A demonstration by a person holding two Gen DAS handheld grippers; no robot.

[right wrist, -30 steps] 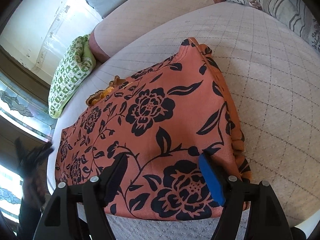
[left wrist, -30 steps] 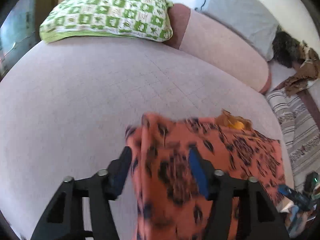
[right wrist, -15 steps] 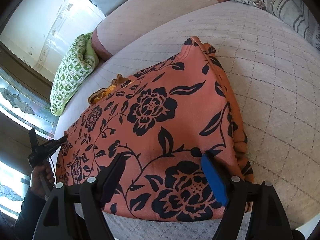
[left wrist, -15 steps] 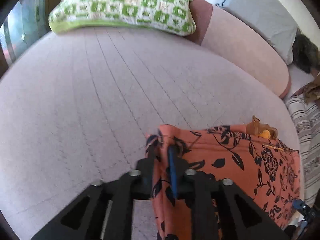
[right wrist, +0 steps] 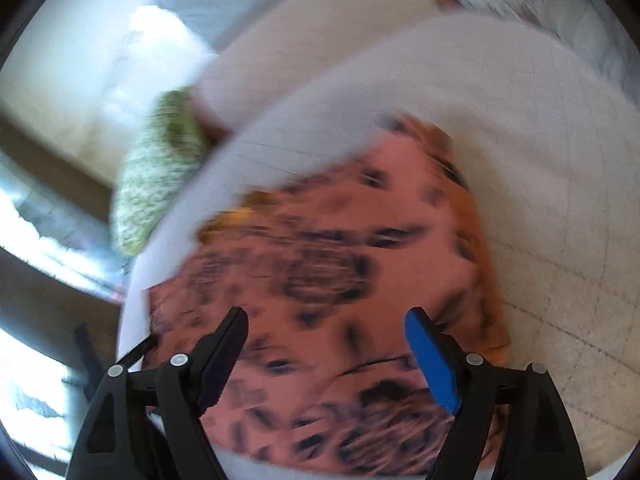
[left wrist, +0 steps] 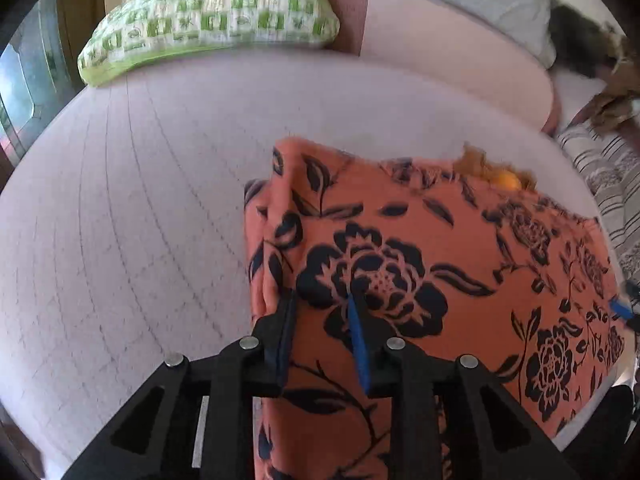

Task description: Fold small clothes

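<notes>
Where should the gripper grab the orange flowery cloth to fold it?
Probably best at the cloth's left folded edge, coming from the near side, angled down. There the layers bunch into a raised ridge that fingers can straddle; the middle lies flat on the bed. The left gripper is already there, cloth between its fingers.

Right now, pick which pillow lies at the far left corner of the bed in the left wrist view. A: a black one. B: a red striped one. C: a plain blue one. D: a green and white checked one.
D: the green and white checked pillow lies at the far left corner of the pale quilted bed, beyond the orange floral garment.
</notes>
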